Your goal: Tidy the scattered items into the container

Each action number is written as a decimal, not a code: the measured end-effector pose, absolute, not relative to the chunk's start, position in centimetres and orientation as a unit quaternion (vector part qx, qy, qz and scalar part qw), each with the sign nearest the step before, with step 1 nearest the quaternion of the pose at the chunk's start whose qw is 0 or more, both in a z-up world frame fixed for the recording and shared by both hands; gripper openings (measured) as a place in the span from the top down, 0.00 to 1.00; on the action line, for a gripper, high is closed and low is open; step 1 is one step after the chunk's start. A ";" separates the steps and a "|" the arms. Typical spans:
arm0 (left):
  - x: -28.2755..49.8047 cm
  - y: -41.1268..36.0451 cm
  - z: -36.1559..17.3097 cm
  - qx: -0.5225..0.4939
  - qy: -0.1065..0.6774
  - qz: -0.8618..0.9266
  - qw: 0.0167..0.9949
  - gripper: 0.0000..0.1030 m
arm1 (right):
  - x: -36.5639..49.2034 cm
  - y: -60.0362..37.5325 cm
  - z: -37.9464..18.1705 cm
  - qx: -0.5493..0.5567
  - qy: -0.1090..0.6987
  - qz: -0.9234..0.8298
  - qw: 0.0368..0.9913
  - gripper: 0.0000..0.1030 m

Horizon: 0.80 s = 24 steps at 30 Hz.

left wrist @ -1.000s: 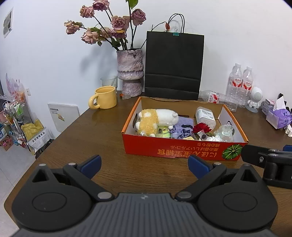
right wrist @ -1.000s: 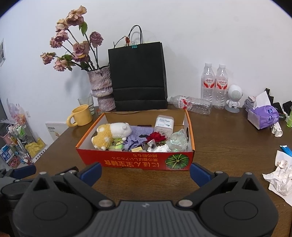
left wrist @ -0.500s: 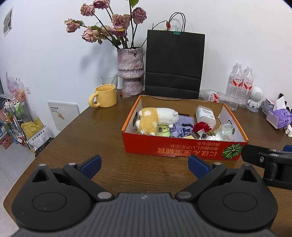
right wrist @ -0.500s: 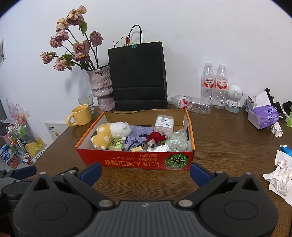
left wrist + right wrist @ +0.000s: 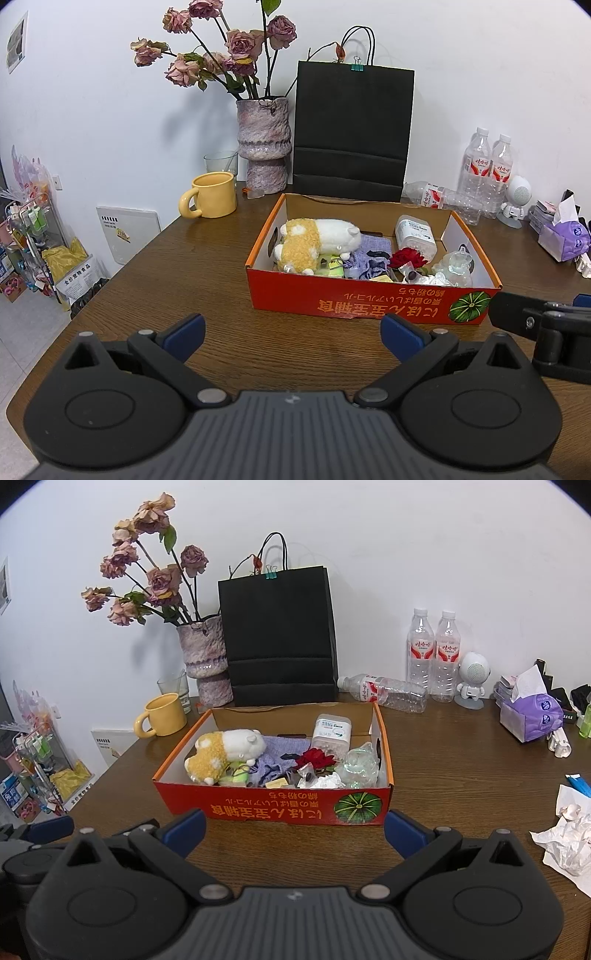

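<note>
Box [image 5: 347, 301], orange cardboard, sits mid-tabletop [image 5: 207, 266] at 12 o'clock from both claws. Inside: plush toy [image 5: 314, 243] at left, purple cloth [image 5: 371, 251], red flower [image 5: 408, 257], white jar [image 5: 415, 236], and clear wrapping [image 5: 456, 264] at right. Small items along the near wall are hard to identify. Only the right view shows crumpled paper [image 5: 567, 843] at 3 o'clock. Left claw [image 5: 291, 332] and right claw [image 5: 293, 825] both stand wide, holding nothing.
</note>
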State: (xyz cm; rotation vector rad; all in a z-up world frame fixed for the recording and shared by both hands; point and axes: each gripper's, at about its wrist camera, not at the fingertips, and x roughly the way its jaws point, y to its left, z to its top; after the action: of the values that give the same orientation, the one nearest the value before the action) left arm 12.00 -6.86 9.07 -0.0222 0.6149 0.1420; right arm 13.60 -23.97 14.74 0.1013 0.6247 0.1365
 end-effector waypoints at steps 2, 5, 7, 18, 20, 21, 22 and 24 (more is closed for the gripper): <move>12.0 -6.9 9.1 -0.011 0.303 0.070 0.950 0.00 | 13.6 -24.0 14.7 0.050 0.307 0.067 0.948 0.00; 12.0 -6.9 9.1 -0.011 0.303 0.070 0.950 0.00 | 13.6 -24.0 14.7 0.050 0.307 0.067 0.948 0.00; 12.0 -6.8 9.1 -0.011 0.303 0.070 0.950 0.00 | 13.6 -24.0 14.7 0.050 0.307 0.067 0.948 0.00; 12.0 -6.9 9.1 -0.011 0.303 0.070 0.950 0.00 | 13.5 -24.0 14.7 0.048 0.304 0.067 0.949 0.00; 12.0 -6.9 9.1 -0.011 0.303 0.070 0.950 0.00 | 13.5 -24.0 14.8 0.048 0.303 0.066 0.950 0.00; 11.9 -6.9 9.1 -0.011 0.303 0.070 0.950 0.00 | 13.5 -24.0 14.9 0.048 0.303 0.067 0.950 0.00; 12.0 -6.9 9.1 -0.011 0.303 0.070 0.950 0.00 | 13.5 -24.0 14.9 0.048 0.303 0.067 0.949 0.00; 12.0 -6.8 9.1 -0.011 0.303 0.070 0.950 0.00 | 13.5 -24.0 14.9 0.048 0.304 0.067 0.949 0.00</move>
State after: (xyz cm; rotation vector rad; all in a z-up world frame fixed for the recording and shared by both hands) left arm 11.96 -6.84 9.07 -0.0223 0.6168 0.1433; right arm 13.51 -23.96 14.88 0.0986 0.6180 0.1353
